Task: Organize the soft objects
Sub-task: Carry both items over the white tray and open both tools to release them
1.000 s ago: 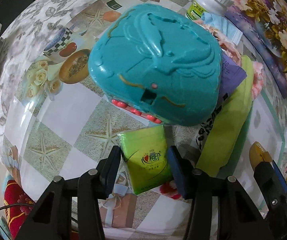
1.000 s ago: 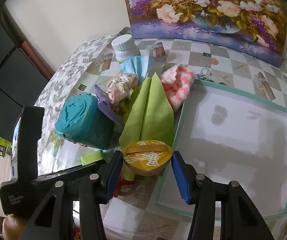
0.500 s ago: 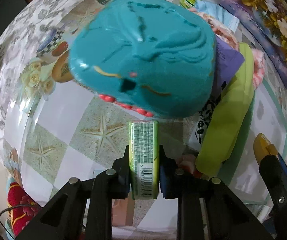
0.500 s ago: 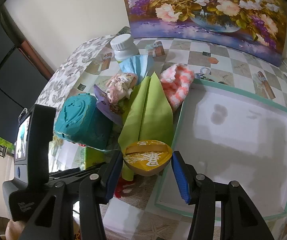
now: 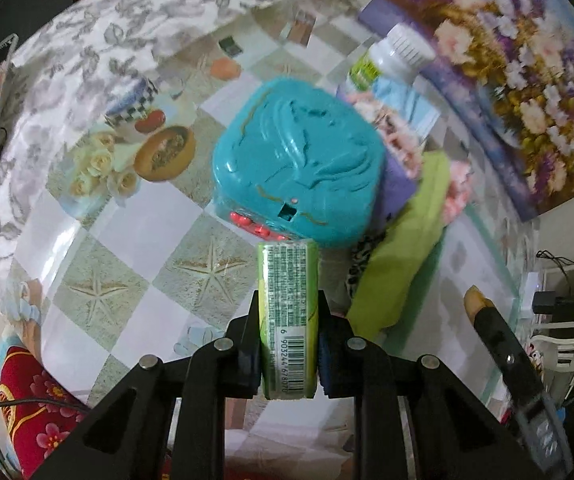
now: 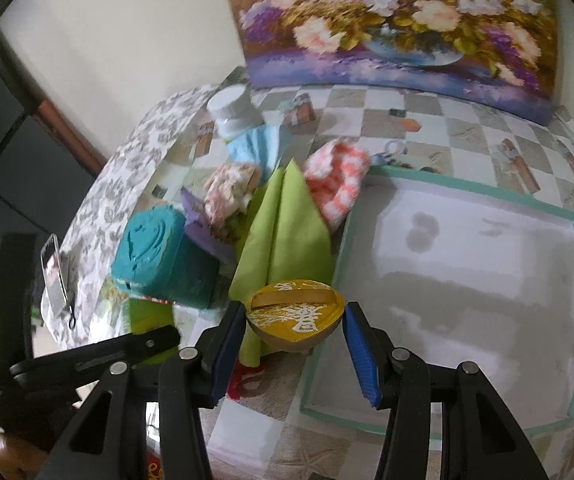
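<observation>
A green tissue pack (image 5: 290,312) is clamped edge-on between the left gripper (image 5: 287,344) jaws, just before a teal box (image 5: 299,168); a yellow pouch (image 6: 295,314) is framed by the right gripper (image 6: 293,340), spread wide

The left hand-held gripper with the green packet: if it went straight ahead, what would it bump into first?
Probably the teal box. The left hand-held gripper is shut on the green tissue pack, whose far end points at the box's front edge, though the gap between them is unclear.
</observation>
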The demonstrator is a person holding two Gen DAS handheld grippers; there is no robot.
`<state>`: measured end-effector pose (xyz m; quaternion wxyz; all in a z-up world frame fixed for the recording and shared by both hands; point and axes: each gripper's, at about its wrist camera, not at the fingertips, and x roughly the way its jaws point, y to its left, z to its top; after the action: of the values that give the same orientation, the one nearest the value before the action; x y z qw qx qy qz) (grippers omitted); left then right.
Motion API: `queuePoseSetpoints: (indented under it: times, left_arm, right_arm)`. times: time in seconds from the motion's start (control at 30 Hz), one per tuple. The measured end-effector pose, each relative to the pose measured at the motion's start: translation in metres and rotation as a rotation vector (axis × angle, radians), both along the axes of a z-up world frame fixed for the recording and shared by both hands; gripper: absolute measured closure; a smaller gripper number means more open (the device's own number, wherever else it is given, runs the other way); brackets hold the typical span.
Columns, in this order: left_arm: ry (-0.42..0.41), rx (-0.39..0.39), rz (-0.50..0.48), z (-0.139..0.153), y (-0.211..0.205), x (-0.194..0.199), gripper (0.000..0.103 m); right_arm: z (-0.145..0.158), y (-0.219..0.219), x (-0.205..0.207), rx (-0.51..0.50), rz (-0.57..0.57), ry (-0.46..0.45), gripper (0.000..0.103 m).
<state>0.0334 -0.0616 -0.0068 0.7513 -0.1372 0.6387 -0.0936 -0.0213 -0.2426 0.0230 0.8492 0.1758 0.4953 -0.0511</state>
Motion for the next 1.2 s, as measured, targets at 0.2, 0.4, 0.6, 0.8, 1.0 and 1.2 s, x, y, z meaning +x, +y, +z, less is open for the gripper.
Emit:
queuePoseSetpoints:
  times: [0.2,0.4,0.6,0.8,1.0,1.2]
  left_arm:
    - [-0.08,0.003,0.009,0.026,0.008,-0.01,0.081]
    - [-0.128,-0.063,-0.044,0.027,0.001,-0.019,0.081]
    - [-0.189,-0.086,-0.216,0.039,-0.055,-0.038,0.081]
    - [-0.247,-0.017,-0.435,0.034,-0.129,-0.067,0.08]
    - [-0.274,0.062,-0.569,0.015,-0.18,-0.087,0.08]
    - [-0.232,0.081,-0.598,-0.005,-0.203,-0.089,0.08]
  right_arm:
    - [0.005,-0.034,-0.012,-0.004,-0.124,0.015,0.05]
    - [0.006,-0.079,-0.029,-0.03,-0.274,0.035,0.05]
    - [0.005,-0.116,-0.048,-0.057,-0.396,0.047,0.05]
    - [-0.007,-0.146,-0.065,-0.063,-0.499,0.088,0.049]
    - [-0.032,-0.169,-0.079,-0.069,-0.57,0.171,0.049]
    - [-0.037,-0.181,-0.092,-0.093,-0.616,0.195,0.049]
